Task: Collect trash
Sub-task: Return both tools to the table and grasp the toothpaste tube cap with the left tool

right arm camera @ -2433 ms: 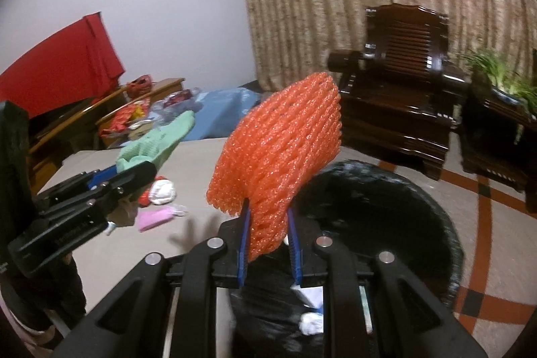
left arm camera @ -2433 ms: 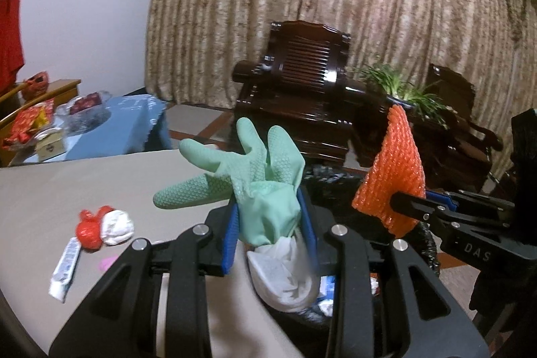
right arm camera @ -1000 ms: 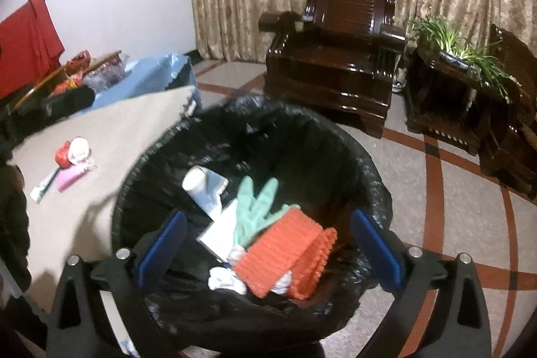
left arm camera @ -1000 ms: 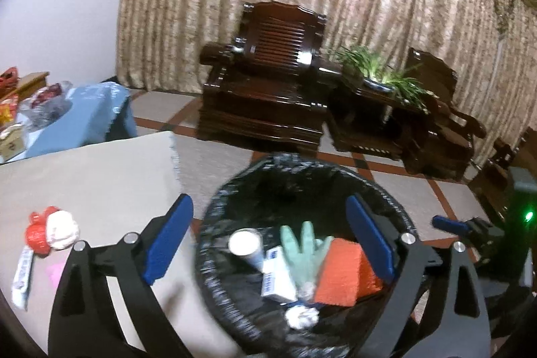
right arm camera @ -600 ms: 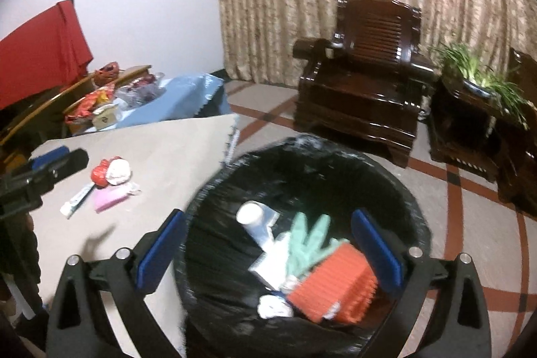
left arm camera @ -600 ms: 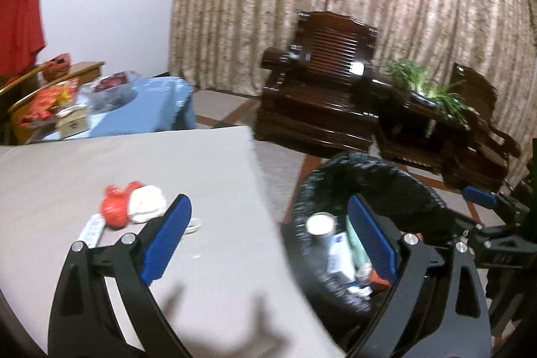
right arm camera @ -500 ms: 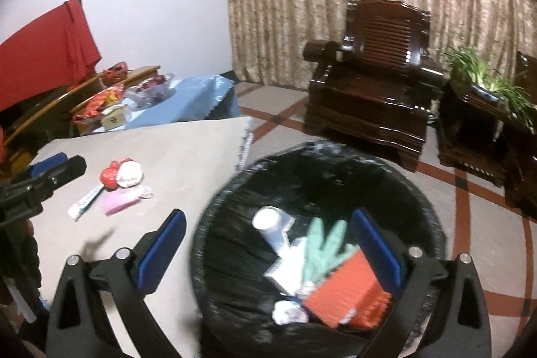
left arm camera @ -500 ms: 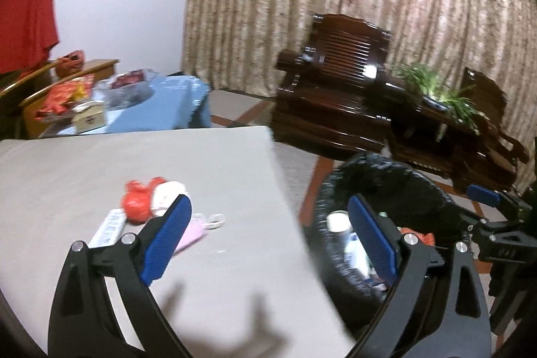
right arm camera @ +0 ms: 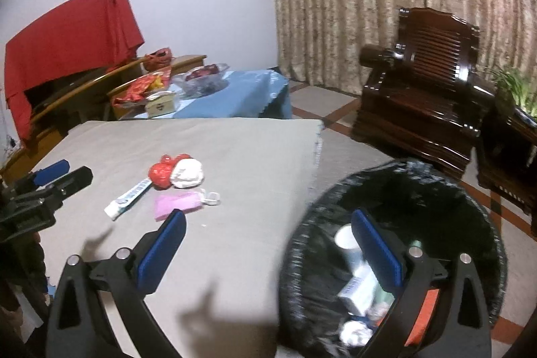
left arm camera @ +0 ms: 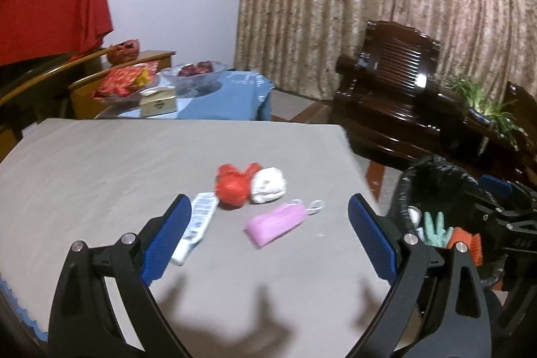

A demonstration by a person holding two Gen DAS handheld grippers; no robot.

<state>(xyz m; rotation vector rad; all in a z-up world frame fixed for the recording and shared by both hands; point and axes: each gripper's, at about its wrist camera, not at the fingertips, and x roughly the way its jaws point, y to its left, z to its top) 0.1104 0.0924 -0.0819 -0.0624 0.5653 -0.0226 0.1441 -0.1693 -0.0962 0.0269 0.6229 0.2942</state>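
The right fingers [right arm camera: 376, 249] hide part of the bin's contents [right arm camera: 357, 291].

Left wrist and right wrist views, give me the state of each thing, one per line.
Left hand-held gripper: open, empty.
Right hand-held gripper: open, empty.
Black-lined round trash bin: open, partly filled.
Green rubber glove: in bin.
Pink pouch: on table.
Red crumpled bag: on table.
White toothpaste tube: lying flat.

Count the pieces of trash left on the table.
4, in one cluster: a red bag, a white wad touching its right side, a tube to its left, and a pink pouch nearest the gripper. Nothing seems hidden.
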